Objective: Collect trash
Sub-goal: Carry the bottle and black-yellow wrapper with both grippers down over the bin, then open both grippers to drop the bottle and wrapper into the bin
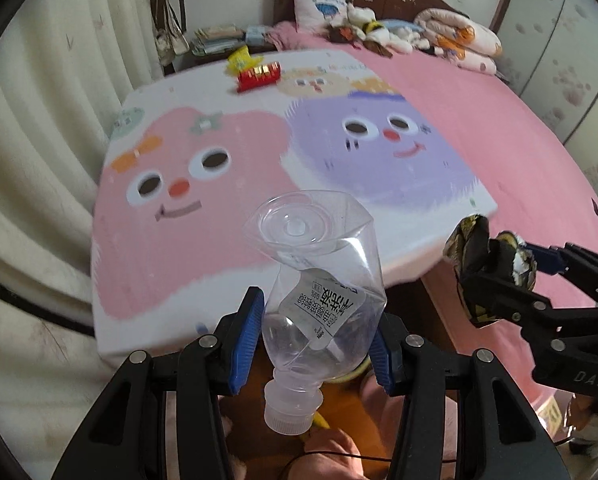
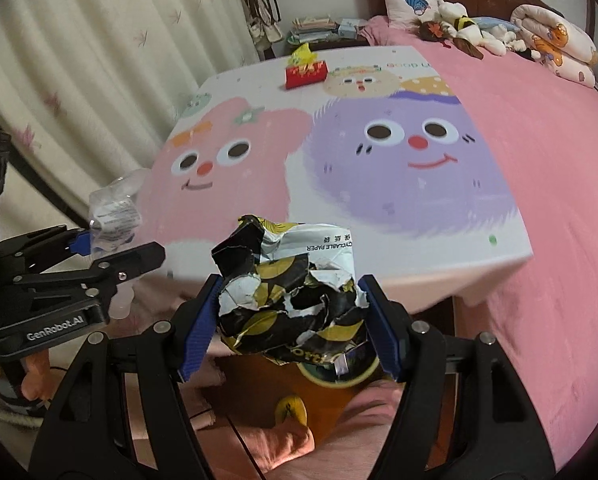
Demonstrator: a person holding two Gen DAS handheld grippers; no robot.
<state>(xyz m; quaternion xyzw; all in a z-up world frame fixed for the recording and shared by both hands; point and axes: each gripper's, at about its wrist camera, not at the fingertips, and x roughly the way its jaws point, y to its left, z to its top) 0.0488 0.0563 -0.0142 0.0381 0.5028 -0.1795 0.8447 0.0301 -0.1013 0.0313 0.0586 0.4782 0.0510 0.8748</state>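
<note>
Left gripper (image 1: 311,344) part-closed, blue pads pinching crushed clear plastic bottle (image 1: 319,280), cap toward camera, base outward, held just off near edge of cartoon-printed white mat (image 1: 195,240) on pink bed (image 1: 499,128).

Right gripper (image 2: 291,320) wide-set, pads clamped on crumpled black-and-gold paper wrapper (image 2: 295,300); printed underside readable only in right wrist view.

Far mat corner: red snack packet (image 1: 259,76), yellow wrapper (image 1: 241,58) beside it.

Mat middle bare. Cream curtain (image 1: 51,120) close along left edge.
</note>
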